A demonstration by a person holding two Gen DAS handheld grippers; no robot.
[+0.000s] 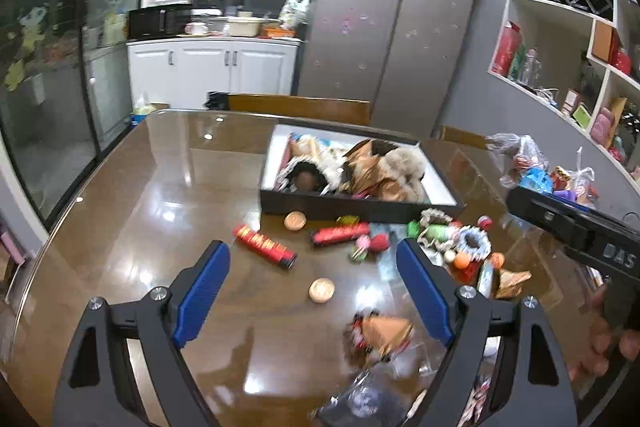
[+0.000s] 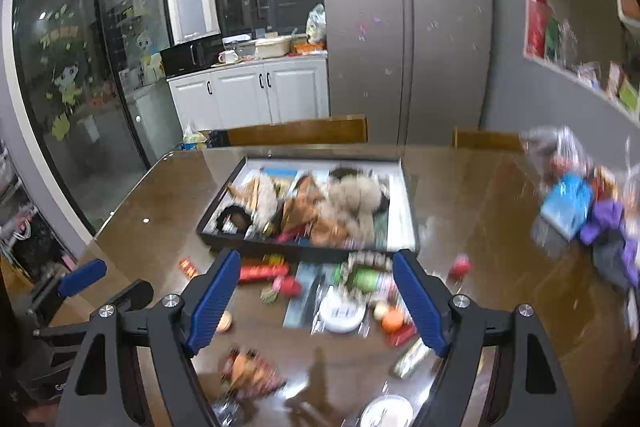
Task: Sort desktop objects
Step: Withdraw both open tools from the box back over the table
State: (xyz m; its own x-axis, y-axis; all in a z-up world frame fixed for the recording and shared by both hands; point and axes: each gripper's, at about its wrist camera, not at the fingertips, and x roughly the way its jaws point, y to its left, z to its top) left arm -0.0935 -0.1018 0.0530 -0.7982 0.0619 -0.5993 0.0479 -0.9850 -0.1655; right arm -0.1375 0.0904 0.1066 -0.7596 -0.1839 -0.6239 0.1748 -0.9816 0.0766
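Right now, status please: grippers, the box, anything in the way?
Left gripper open, empty; right gripper open, empty. Black box already part filled. Loose items in front of it, red tube nearest; no blockage.

The tabletop [image 1: 140,187] is brown wood under a glossy, mirror-smooth coat that throws back the ceiling lamps; the black tray [image 1: 360,209] looks matt, with a white smooth lining; inside it lie fluffy fur-like cloth toys [image 1: 404,167] and crinkled brown paper [image 1: 362,163]; the red tube [image 1: 264,245] has a shiny printed wrap; the left claw [image 1: 314,279] has matt black plastic arms, ribbed blue pads [image 1: 204,287] and bright metal screws; the fridge [image 1: 384,7] is brushed grey metal.
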